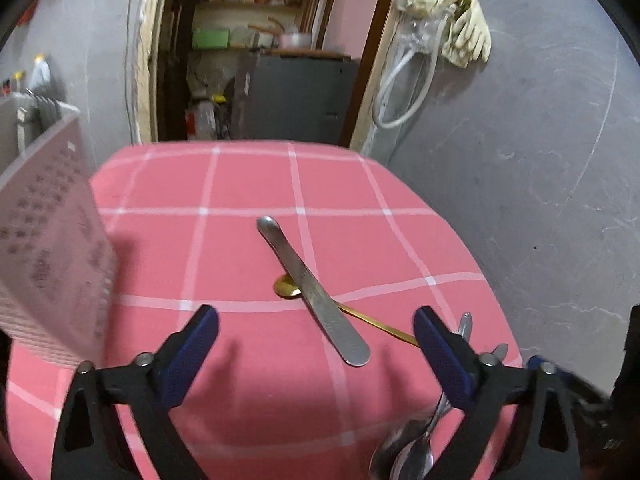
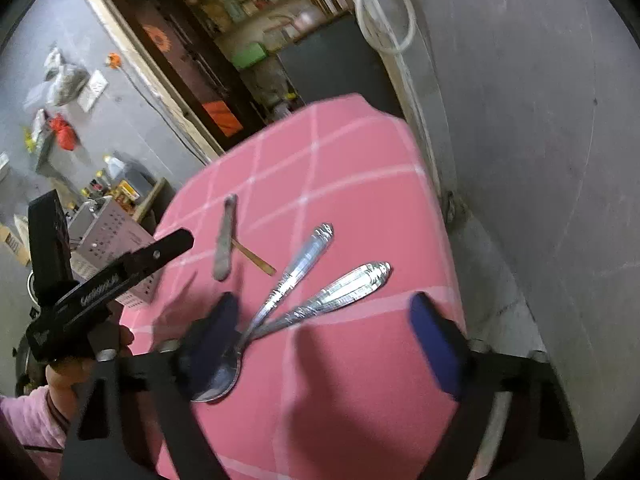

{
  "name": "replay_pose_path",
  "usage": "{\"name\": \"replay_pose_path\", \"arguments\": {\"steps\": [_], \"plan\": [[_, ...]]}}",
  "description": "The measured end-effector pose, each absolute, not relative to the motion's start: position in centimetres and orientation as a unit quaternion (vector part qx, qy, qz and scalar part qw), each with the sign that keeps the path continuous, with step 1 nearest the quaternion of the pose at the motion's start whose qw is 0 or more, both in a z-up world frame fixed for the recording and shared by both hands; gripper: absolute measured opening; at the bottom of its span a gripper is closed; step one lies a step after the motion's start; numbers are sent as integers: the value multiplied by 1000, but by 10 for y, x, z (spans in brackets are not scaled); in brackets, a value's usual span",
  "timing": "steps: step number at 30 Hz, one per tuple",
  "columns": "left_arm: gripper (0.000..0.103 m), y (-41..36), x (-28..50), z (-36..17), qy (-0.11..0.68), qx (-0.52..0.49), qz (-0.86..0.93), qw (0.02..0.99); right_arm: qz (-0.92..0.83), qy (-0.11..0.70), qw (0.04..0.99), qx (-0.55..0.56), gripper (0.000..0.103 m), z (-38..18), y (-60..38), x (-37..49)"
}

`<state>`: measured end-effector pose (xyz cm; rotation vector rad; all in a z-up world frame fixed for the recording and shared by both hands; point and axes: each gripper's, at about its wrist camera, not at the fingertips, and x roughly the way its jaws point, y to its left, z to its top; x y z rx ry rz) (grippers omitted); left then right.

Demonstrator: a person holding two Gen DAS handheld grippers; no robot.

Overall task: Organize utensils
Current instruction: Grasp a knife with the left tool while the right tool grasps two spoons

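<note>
A flat steel utensil (image 1: 312,288) lies on the pink checked tablecloth (image 1: 240,184), crossing over a gold spoon (image 1: 286,286). My left gripper (image 1: 316,336) hovers just short of them, open, with nothing between its blue pads. Two ornate silver spoons (image 2: 304,280) lie fanned apart with their bowls stacked (image 2: 220,376). Over them my right gripper (image 2: 326,328) is open, its pads touching nothing; its left fingertip covers the spoons' necks in the picture. The same silver spoons (image 1: 412,448) show at the bottom right of the left wrist view.
A pale perforated basket (image 1: 52,248) stands at the table's left edge, also in the right wrist view (image 2: 116,240). A person's hand in a pink sleeve (image 2: 40,412) holds the left gripper. The table's far edge faces a doorway with shelves (image 1: 256,40); a grey wall runs on the right.
</note>
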<state>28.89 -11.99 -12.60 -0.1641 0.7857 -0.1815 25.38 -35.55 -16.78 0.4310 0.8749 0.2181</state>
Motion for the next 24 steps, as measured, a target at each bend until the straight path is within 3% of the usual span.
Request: {"name": "replay_pose_path", "arguments": {"steps": [4, 6, 14, 24], "plan": [[66, -122, 309, -141, 422, -101, -100, 895, 107, 428, 868, 227, 62, -180, -348, 263], [56, -121, 319, -147, 437, -111, -99, 887, 109, 434, 863, 235, 48, -185, -344, 271], [23, -116, 336, -162, 471, -160, -105, 861, 113, 435, 842, 298, 25, -197, -339, 291], [8, -111, 324, -159, 480, -167, -128, 852, 120, 445, 818, 343, 10, -207, -332, 313]]}}
